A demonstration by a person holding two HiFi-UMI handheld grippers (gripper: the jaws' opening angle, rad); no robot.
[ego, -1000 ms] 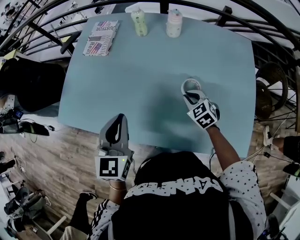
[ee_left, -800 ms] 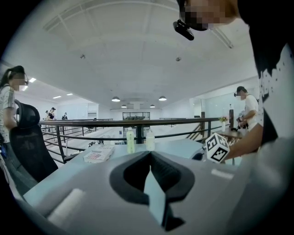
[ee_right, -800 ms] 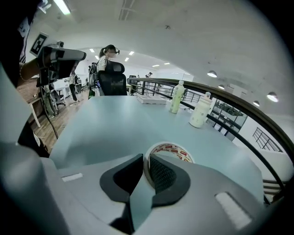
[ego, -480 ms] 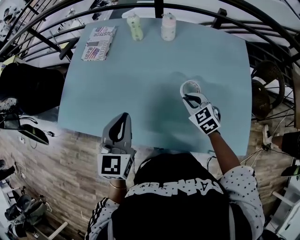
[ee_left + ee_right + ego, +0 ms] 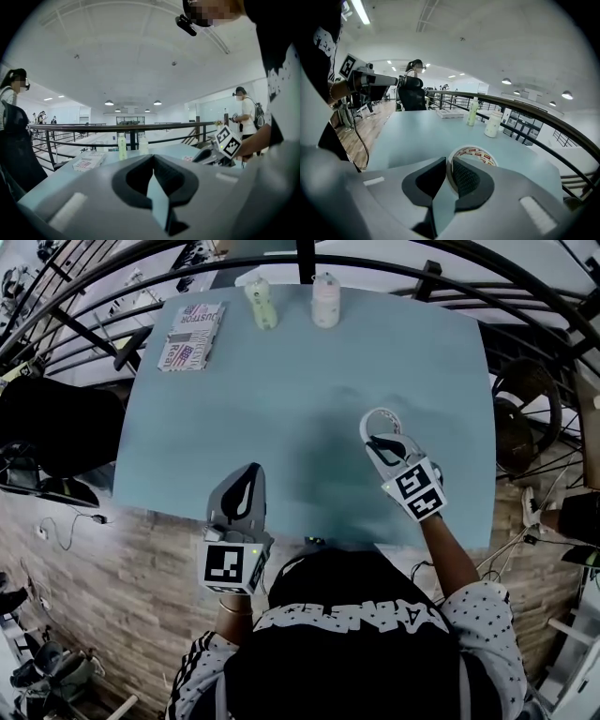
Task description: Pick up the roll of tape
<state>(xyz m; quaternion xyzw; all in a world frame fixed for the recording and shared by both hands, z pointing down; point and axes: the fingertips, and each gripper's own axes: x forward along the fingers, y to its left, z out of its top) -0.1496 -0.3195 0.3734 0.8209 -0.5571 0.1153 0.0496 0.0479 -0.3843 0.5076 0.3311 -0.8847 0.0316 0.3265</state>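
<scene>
My right gripper's own view showed what the head view could not: the right gripper (image 5: pixel 449 164) clenched on the near wall of the roll of tape (image 5: pixel 477 153), one jaw inside the ring, one outside. That hand reached forward, tilted down over the table (image 5: pixel 281 381), the roll jutting just past its tips. My left gripper (image 5: pixel 152 158), jaws pressed together on nothing, pointed roughly level at the table's near edge.

The jaws hide part of the roll of tape (image 5: pixel 474 151)
</scene>
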